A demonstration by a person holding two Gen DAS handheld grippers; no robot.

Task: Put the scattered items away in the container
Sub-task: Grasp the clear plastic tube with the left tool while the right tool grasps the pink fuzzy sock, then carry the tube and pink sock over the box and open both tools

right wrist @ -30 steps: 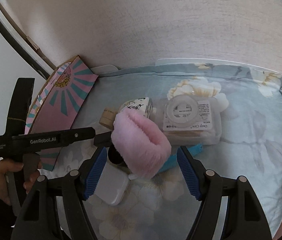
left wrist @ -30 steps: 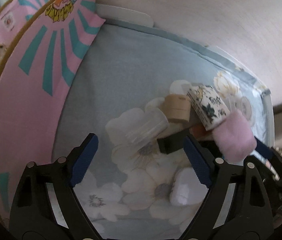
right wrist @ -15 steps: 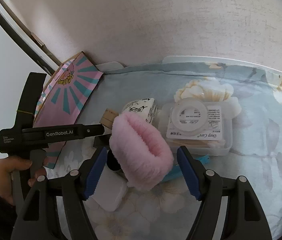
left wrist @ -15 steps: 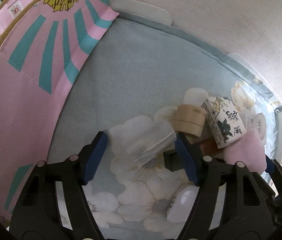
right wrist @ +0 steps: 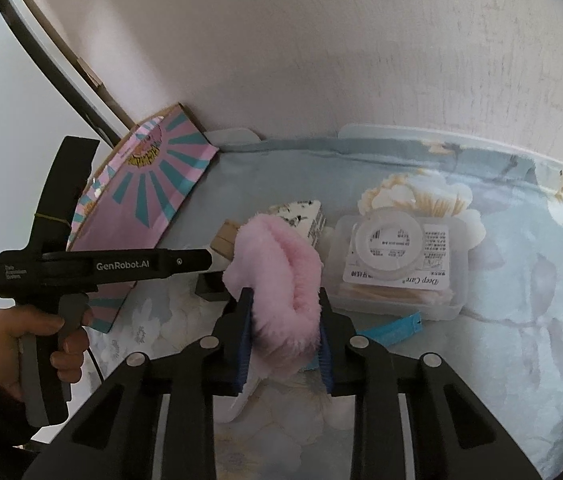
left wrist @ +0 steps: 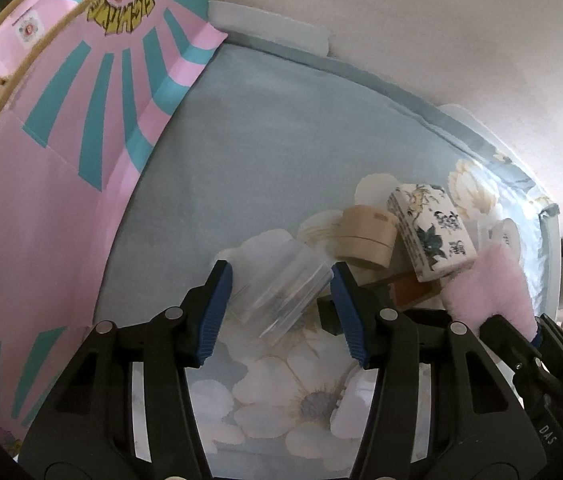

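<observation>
Scattered items sit bunched mid-tabletop on the pale blue floral cloth; the container looks like the pink-and-teal printed cardboard box standing at the left edge. Your right gripper is clamped on the fluffy pink plush scrunchie, pads squashing its near end. Your left gripper has its pads right against the clear ribbed plastic cup lying on its side; can't tell if they're truly gripping it or just flanking it.

Risks:
- The cup is thin and slick; squeeze hard and it may deform or squirt out toward the round beige wooden box.
- The scrunchie is soft, held at one end only, so it could slip or drag the white floral-print carton touching it.
- Both grippers work close together, so you may clip one with the other when lifting.
- The clear lidded cotton-swab box and blue strip are just beside, easy to nudge.
</observation>
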